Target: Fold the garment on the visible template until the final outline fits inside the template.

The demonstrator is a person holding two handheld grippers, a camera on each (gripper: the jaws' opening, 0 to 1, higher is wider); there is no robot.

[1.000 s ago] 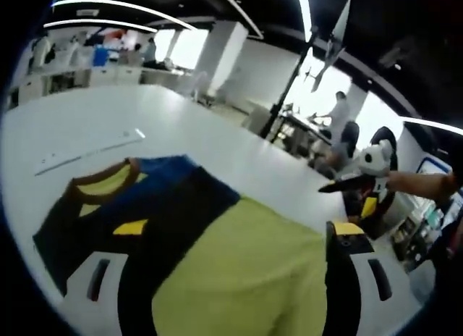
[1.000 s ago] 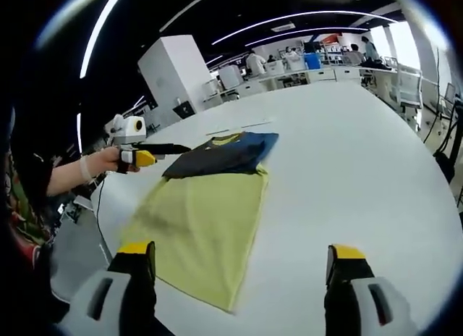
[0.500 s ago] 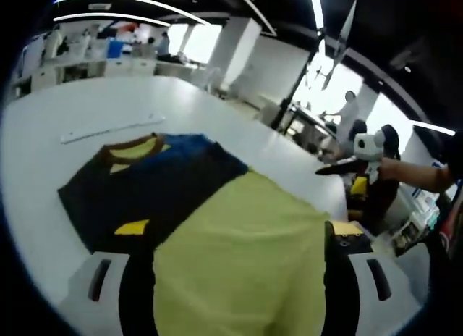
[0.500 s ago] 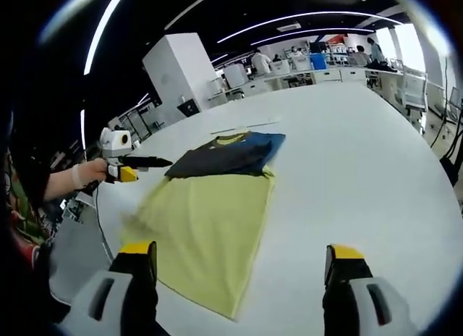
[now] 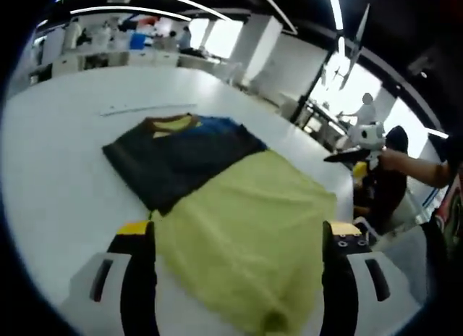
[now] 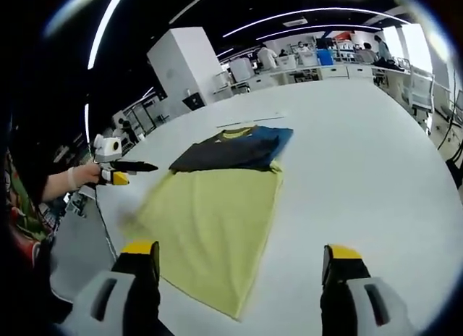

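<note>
**Both grippers drawn back from the shirt; top part folded, body not yet**

Over the last second the left gripper (image 5: 235, 238) has been pulled back and raised: the garment (image 5: 239, 206), which ran under its jaws, is now seen whole ahead of them on the white table (image 5: 51, 184). In the right gripper view the left gripper (image 6: 134, 166) has been carried further out to the left, off the cloth.

By this it is judged that a fold has been released: the dark upper part (image 5: 177, 158) lies doubled at the far end, while the yellow body is spread long and flat, so further folds are needed.

The right gripper (image 6: 239, 260) is held level above the near hem, the garment ahead and left. Both pairs of jaws are spread wide and hold nothing.
</note>
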